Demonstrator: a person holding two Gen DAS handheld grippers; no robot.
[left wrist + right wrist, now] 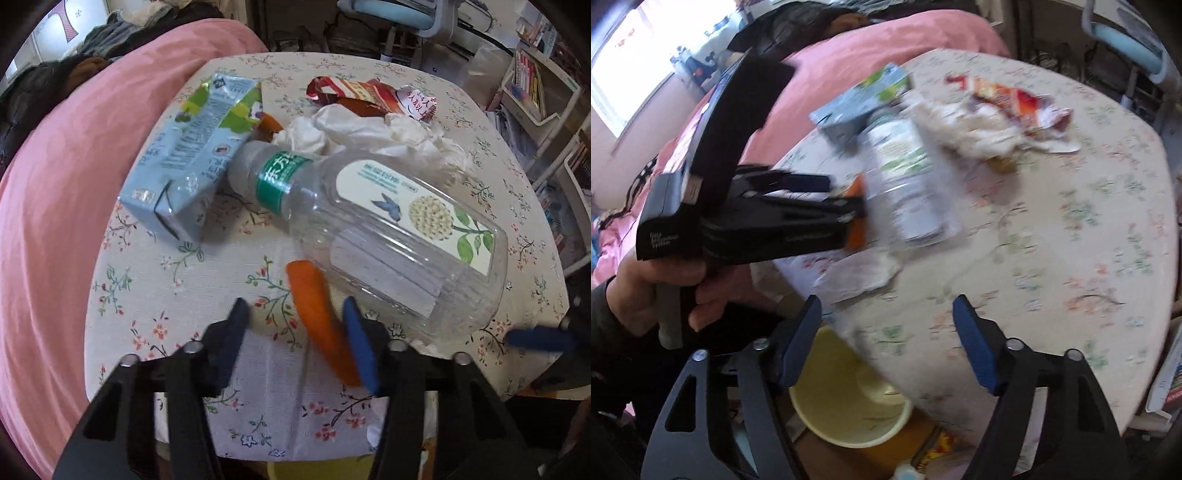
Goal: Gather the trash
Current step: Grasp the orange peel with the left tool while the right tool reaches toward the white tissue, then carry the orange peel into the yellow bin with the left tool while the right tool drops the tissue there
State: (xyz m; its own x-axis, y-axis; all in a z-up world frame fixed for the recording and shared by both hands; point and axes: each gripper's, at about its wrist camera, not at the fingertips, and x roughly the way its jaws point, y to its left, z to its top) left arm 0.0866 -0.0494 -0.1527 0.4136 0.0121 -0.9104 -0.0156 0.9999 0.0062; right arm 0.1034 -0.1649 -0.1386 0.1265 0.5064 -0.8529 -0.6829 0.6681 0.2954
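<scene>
Leftmost on the flower-patterned tabletop (155,302), close to its edge by the pink-covered bed (74,184), lies the pale blue drink carton (188,166), tipped on its side; it looks empty and light, stiff at the corners, and would take a grip across its narrow end. Beside it, touching the carton with its neck, the clear plastic bottle with a green neck band (369,221) lies on its side; it is probably light, smooth and apt to roll or slip, so the neck seems the safer hold. Behind the bottle sits a heap of crumpled white tissue (369,133), soft and easily pinched anywhere, and beyond that a red and orange crinkled snack wrapper (369,94), thin and limp.

Nearest the camera, a curled strip of orange peel (317,325) lies against the bottle's base. The left tongs (295,343) are spread wide, level and low over the tabletop, straddling the peel without closing on it. That peel is soft and bendy; gripping its middle looks best.

Further right, the right tongs (886,343) gape wide and empty above the tabletop's near edge, angled downward, with a cream plastic bin (849,398) on the floor below them.
</scene>
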